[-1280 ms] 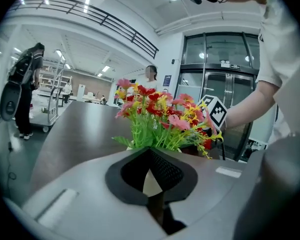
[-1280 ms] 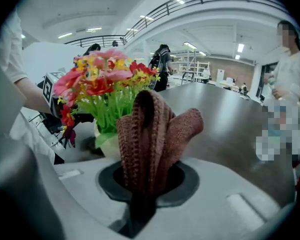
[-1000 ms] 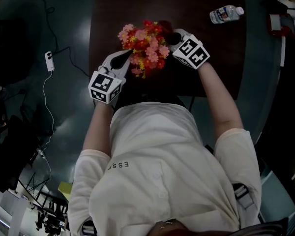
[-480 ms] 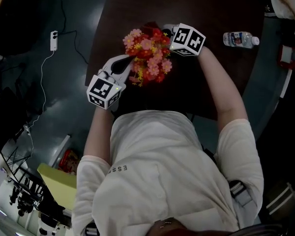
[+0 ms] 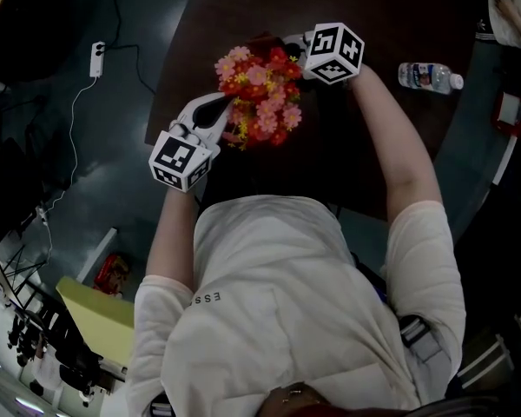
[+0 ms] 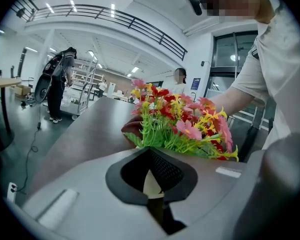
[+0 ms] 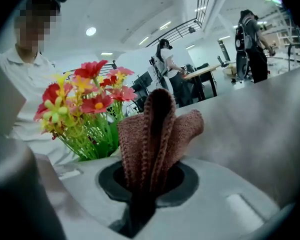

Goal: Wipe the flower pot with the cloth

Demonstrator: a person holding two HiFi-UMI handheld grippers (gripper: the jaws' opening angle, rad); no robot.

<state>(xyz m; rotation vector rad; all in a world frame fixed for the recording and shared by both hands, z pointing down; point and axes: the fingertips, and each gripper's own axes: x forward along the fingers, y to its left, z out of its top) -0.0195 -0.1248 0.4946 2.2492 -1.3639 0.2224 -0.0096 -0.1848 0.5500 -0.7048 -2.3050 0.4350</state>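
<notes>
A flower pot (image 6: 152, 183) of red and pink flowers (image 5: 259, 94) stood on a dark bench (image 5: 391, 16).
The left hand-held gripper (image 5: 223, 109) was clamped shut on the pot's pale rim. The right hand-held gripper (image 7: 148, 183), beside the flowers, pinched a folded brown cloth (image 7: 157, 134).

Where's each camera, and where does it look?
Head view: on the person's head, facing steeply down at flowers and table; shows arms, shirt, left gripper, right gripper.
Left gripper view: on that gripper, along shut jaws holding the pot; shows shirt, arm.
Right gripper view: on that gripper, along jaws clamping the cloth; shows shirt.
Shared: all see the flowers.
</notes>
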